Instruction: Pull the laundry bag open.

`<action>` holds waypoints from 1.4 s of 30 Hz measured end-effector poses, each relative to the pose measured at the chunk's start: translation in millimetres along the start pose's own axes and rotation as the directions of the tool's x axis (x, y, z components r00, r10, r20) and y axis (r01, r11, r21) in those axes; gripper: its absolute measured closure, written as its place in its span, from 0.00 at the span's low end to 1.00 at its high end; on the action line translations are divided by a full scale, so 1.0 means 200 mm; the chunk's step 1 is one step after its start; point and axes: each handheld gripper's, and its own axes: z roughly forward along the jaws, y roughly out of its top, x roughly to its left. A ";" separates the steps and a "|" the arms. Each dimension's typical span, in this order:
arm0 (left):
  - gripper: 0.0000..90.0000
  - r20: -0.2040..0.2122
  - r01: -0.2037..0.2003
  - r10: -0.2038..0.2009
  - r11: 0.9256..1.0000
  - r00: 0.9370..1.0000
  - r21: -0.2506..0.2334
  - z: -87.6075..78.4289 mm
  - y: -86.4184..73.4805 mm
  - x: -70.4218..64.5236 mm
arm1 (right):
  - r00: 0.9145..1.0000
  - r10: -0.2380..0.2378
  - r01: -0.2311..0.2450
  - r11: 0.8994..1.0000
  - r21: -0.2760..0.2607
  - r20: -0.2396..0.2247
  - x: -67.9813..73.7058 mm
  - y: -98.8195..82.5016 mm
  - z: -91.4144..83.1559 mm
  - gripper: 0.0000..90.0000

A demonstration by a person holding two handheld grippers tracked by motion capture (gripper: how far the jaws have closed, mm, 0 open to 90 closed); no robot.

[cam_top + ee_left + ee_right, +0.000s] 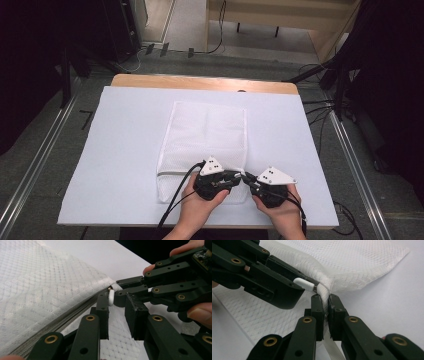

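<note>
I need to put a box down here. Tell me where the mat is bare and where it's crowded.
Bare: the white mat left of the mesh bag, the stretch to the bag's right out to the mat edge, and a narrower strip behind it by the wooden table edge. Crowded: the bag's near right corner, where the left hand-held gripper and right hand-held gripper meet.

I work at a lab-style recording station. My table (125, 81) carries a white board (120, 150) and stands between aluminium rails (30, 165) on a grey carpeted floor (60, 135). Loose cables (320, 107) and dark stand legs (65, 75) surround it.
</note>
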 end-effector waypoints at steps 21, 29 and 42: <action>0.96 0.041 0.042 -0.042 0.999 0.998 0.016 0.02 0.00 0.04 | 1.000 -0.010 0.010 1.000 -0.012 -0.018 0.01 0.01 -0.01 0.95; 0.97 0.032 0.035 -0.036 0.999 0.999 0.037 0.01 0.00 0.04 | 1.000 -0.012 0.012 1.000 -0.002 -0.019 0.01 0.01 -0.01 0.95; 0.97 -0.024 0.027 -0.025 0.998 0.999 0.059 -0.05 0.00 0.08 | 1.000 0.005 -0.005 1.000 0.002 -0.011 0.00 0.01 -0.02 0.96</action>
